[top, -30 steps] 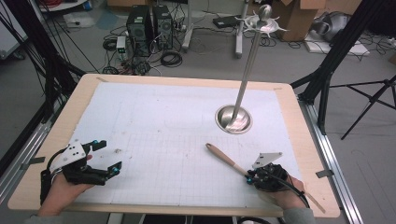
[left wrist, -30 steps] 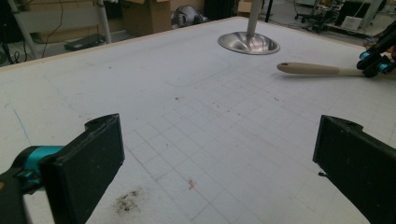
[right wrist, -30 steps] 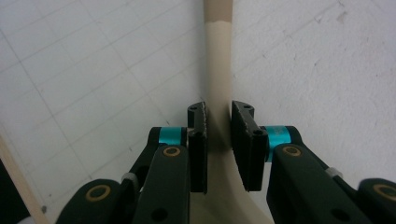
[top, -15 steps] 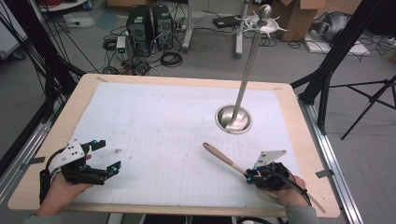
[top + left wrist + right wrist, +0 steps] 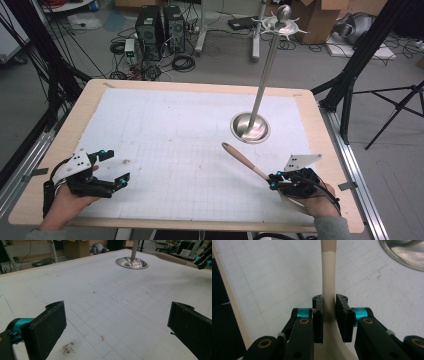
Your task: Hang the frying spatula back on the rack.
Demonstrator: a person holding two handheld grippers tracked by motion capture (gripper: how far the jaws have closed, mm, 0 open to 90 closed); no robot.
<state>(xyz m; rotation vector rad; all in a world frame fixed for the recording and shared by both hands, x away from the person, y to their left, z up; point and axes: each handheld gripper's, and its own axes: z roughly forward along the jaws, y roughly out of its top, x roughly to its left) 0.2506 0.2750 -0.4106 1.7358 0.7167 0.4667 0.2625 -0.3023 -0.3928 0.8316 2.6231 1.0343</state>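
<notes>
The right gripper view shows the right gripper [image 5: 329, 307] clamped on the spatula [image 5: 329, 277], while the left gripper view shows the left gripper [image 5: 117, 327] spread wide, empty.

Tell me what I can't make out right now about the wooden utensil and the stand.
- Wooden utensil: its working end is hidden in the high view by the right gripper and hand; in the right gripper view the bottom edge cuts it off below the fingers.
- Stand: its top hooks are too small in the high view; the left gripper view's top edge cuts off the pole.
</notes>
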